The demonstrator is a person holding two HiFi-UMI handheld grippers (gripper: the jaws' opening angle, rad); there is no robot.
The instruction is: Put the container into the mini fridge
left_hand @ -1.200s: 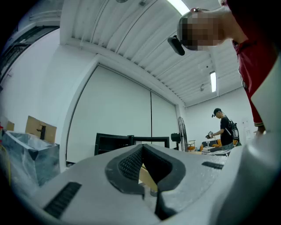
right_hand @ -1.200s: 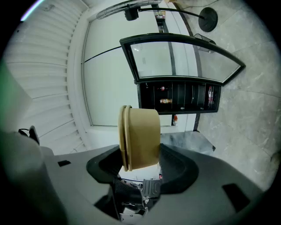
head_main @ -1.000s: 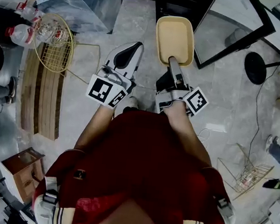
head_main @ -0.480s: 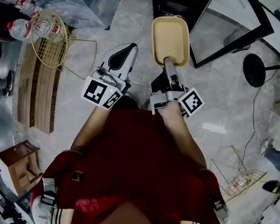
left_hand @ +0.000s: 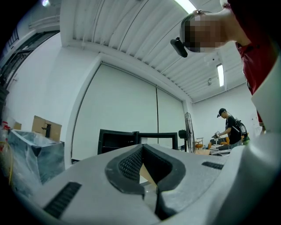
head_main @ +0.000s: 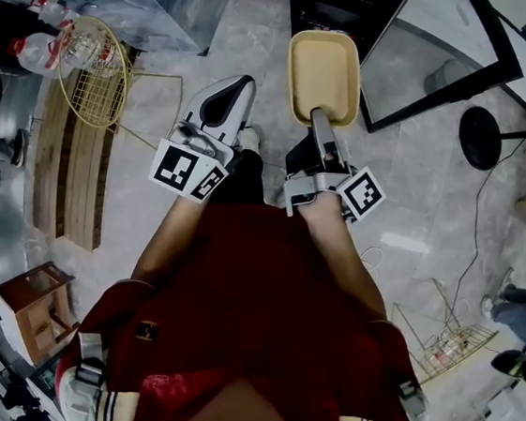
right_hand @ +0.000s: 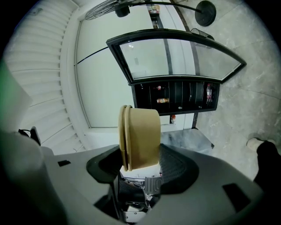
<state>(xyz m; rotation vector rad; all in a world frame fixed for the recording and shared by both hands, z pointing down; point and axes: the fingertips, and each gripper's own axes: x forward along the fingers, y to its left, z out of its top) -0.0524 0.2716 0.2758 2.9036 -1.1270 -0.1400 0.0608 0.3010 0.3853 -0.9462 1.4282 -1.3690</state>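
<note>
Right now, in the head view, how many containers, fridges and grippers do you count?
tan plastic container: 1
black mini fridge with open glass door: 1
grippers: 2, left gripper shut and empty, right gripper shut on the container
Total: 4

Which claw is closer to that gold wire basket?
Left. The left claw hangs just right of the wire basket; the right claw, gripping the container, is farther right.

The head view's top edge crops the mini fridge (head_main: 338, 6); its shelf items (right_hand: 162, 100) are too small to identify. My right hand-held gripper (right_hand: 141, 169) hides the container's (right_hand: 140, 132) near end.
</note>
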